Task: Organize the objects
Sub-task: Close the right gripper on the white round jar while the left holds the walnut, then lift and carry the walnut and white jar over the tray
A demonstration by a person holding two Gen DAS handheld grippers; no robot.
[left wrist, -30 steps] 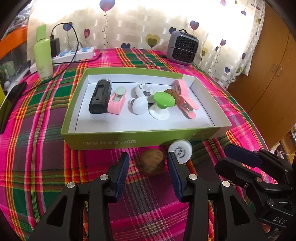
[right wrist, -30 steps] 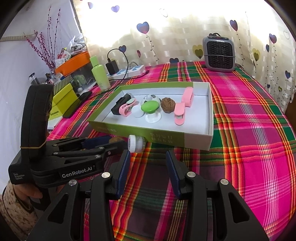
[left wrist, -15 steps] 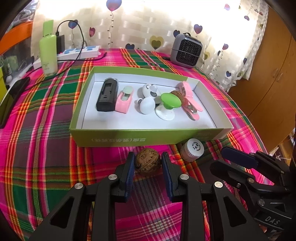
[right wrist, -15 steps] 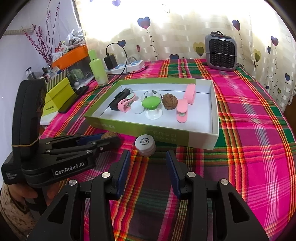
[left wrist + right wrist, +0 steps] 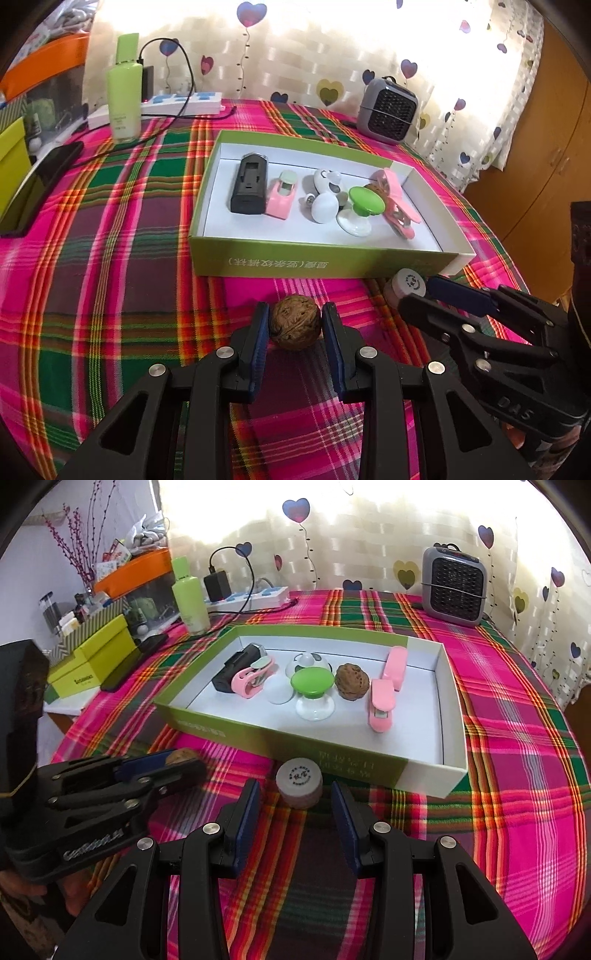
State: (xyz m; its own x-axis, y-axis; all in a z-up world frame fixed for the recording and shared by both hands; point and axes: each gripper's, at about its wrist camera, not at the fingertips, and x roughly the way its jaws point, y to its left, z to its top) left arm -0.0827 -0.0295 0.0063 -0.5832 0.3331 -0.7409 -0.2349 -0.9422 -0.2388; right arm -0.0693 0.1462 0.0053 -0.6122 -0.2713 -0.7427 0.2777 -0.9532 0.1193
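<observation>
A walnut is sitting on the plaid tablecloth just in front of the green box, and the left gripper is clenching it, both blue pads pressing its sides after the jaws have just been closing. Beside it, a small round jar is standing upright on the cloth, touching or nearly touching the box's front wall. The right gripper is hovering around the jar with its jaws released, the pads clear of it. Inside the box are lying a second walnut, pink clips, a green-topped knob and a black case.
</observation>
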